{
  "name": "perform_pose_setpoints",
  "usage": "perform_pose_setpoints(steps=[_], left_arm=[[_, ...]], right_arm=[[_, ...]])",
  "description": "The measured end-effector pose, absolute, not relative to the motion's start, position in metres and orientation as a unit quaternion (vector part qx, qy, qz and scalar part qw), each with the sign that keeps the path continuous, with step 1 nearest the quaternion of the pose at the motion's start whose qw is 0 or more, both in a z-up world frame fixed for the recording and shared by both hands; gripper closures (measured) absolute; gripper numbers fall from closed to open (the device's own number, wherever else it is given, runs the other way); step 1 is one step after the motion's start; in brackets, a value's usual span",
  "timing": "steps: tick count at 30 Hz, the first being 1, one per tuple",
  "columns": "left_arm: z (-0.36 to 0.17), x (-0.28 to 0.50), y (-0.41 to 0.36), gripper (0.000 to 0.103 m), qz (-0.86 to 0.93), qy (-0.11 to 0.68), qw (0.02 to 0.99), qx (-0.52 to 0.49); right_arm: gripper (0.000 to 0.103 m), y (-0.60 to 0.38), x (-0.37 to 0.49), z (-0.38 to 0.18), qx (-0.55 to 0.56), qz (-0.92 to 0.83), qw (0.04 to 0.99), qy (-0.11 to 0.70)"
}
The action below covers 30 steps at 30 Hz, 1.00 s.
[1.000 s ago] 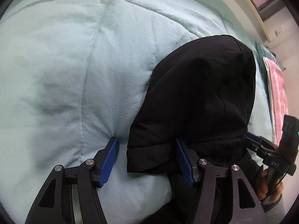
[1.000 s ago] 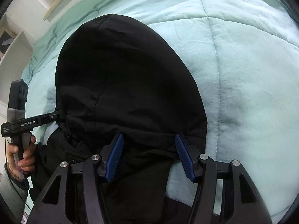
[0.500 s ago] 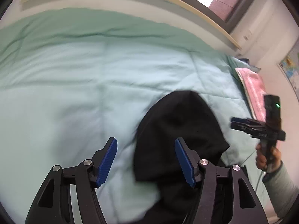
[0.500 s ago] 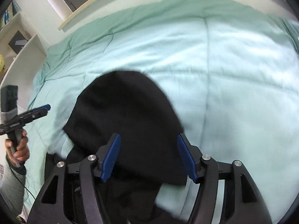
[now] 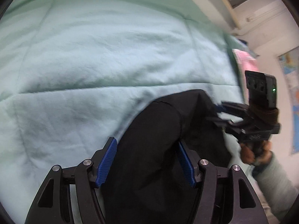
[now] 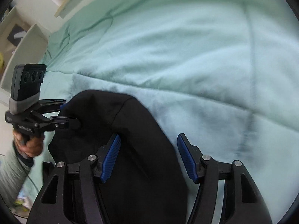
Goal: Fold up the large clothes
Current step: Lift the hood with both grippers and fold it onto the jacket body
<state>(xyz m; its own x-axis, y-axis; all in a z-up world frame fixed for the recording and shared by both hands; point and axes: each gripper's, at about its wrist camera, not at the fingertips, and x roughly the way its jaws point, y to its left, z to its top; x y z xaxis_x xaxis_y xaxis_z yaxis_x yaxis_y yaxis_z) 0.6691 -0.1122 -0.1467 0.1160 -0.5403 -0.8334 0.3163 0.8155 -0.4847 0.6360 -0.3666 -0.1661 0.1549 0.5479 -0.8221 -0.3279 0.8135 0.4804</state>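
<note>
A pale mint quilted comforter (image 5: 104, 59) covers the bed and fills most of both wrist views, its stitched seams dividing it into large padded squares and its surface lightly creased. Along the far edge a cream headboard rail (image 6: 69, 3) runs beneath a white wall. Seen from the right wrist, white shelving (image 6: 22, 43) stands beside the bed. Seen from the left wrist, a pink folded cloth (image 5: 244, 63) lies at the bed's far side, and a colourful wall map (image 5: 291, 85) hangs beyond it.

The black hooded garment (image 5: 160, 134) lies on the near part of the comforter, its rounded hood bulging up towards the middle of the bed.

The left gripper (image 5: 147, 158) stands about half open with black fabric filling the space between its blue pads; its jaws have just been closing, and I cannot tell whether the pads actually press the cloth. The right gripper (image 6: 148, 157) is also about half open: the fabric lies against its left pad, while its right pad hangs free over the comforter. A hand (image 6: 29, 143) in a pale sleeve grips each handle.
</note>
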Motion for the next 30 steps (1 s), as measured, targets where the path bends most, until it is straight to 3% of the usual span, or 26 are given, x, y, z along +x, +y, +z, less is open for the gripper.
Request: perform_pose_setpoints(steps=[1, 2, 3, 5, 9, 15, 21, 26, 28, 30], left_arm=[[-0.148, 0.668, -0.115, 0.071, -0.296, 0.602, 0.735, -0.100], [-0.147, 0.665, -0.116, 0.076, -0.300, 0.601, 0.734, -0.100], [-0.142, 0.658, -0.118, 0.082, -0.302, 0.593, 0.742, -0.086], [-0.121, 0.636, -0.120, 0.087, -0.312, 0.568, 0.760, -0.055], [-0.063, 0.581, -0.108, 0.088, -0.334, 0.511, 0.791, -0.033], [0.012, 0.462, -0.107, 0.088, -0.348, 0.450, 0.823, 0.017], [0.050, 0.342, -0.102, 0.088, -0.350, 0.428, 0.832, 0.041], [0.036, 0.252, -0.096, 0.085, -0.337, 0.444, 0.829, 0.054], [0.006, 0.223, -0.097, 0.081, -0.311, 0.470, 0.823, 0.072], [-0.038, 0.203, -0.101, 0.074, -0.262, 0.503, 0.816, 0.112]], right_arm=[[0.036, -0.362, 0.637, -0.173, 0.107, 0.297, 0.743, 0.590], [0.041, -0.359, 0.635, -0.176, 0.108, 0.303, 0.739, 0.593], [0.057, -0.356, 0.630, -0.174, 0.102, 0.307, 0.742, 0.587], [0.067, -0.353, 0.615, -0.154, 0.076, 0.321, 0.755, 0.566], [0.080, -0.356, 0.562, -0.099, 0.067, 0.343, 0.785, 0.511], [0.082, -0.353, 0.436, -0.017, 0.012, 0.346, 0.831, 0.436], [0.083, -0.342, 0.310, 0.025, -0.029, 0.330, 0.852, 0.405], [0.083, -0.336, 0.214, 0.018, -0.051, 0.318, 0.854, 0.409], [0.082, -0.332, 0.183, -0.006, -0.065, 0.301, 0.852, 0.423], [0.074, -0.324, 0.164, -0.041, -0.102, 0.271, 0.849, 0.443]])
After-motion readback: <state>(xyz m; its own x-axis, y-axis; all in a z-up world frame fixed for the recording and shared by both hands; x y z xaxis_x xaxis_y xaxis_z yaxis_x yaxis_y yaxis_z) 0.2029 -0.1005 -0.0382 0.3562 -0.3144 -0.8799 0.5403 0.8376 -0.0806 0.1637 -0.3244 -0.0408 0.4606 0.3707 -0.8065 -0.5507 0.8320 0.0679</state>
